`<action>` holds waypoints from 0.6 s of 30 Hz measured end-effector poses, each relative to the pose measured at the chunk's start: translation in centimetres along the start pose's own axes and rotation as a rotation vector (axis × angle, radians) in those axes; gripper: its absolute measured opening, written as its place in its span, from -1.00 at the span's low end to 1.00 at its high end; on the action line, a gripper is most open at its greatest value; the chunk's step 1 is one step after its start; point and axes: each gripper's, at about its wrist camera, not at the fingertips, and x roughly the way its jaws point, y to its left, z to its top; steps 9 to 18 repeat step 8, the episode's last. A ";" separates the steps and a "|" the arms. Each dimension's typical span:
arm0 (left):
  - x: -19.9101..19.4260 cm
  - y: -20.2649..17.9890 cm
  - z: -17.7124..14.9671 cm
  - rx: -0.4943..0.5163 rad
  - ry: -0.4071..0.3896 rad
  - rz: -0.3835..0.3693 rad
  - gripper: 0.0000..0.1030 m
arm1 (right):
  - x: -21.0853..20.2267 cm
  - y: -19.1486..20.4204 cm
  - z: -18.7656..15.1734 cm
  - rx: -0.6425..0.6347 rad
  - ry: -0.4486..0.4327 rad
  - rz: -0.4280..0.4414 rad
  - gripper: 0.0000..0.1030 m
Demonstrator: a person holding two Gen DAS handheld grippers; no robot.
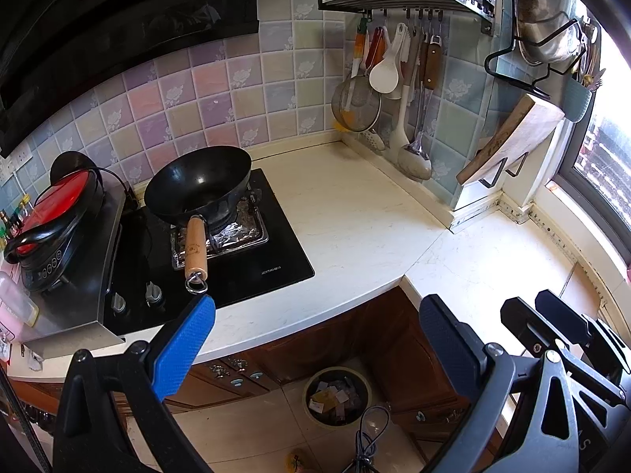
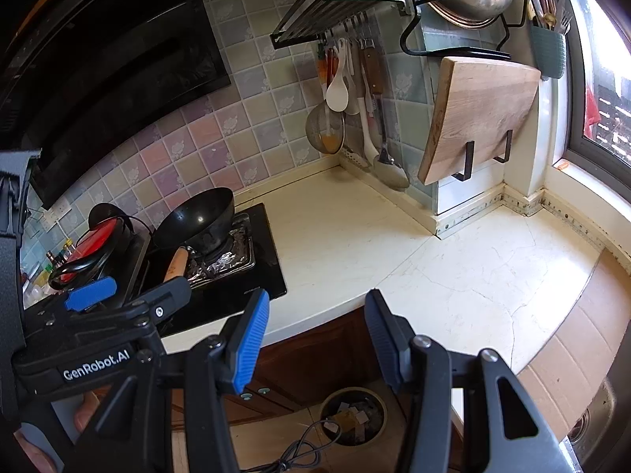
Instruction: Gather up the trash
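my left gripper [image 1: 315,339] and right gripper [image 2: 315,335] both spread, empty | trash bin [image 1: 337,396] on floor below counter [image 1: 355,216] | right view reads "GenRobot.AI", shows cutting board [image 2: 481,114] face-on

Two hand-held tongs in black plastic: the left tongs [image 1: 315,339] carry a bright blue textured pad on one finger and a darker navy ribbed pad on the other. The right tongs [image 2: 317,339] match, with a blue ribbed pad [image 2: 250,349] facing a navy one. Silver round-headed screws sit at each finger's pivot. Triangular cut-outs lighten the black arms. White lettering reading "GenRobot.AI" [image 2: 96,364] marks the left unit's body, as seen from the right wrist camera.
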 end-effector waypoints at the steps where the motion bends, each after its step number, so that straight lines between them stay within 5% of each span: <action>1: 0.0 -0.1 0.0 0.000 0.000 0.000 0.99 | 0.0 0.0 0.0 0.000 0.000 0.000 -0.01; 18: 0.0 -0.2 0.1 -0.001 -0.002 0.002 0.99 | -0.1 0.2 -0.1 0.002 0.000 -0.001 -0.01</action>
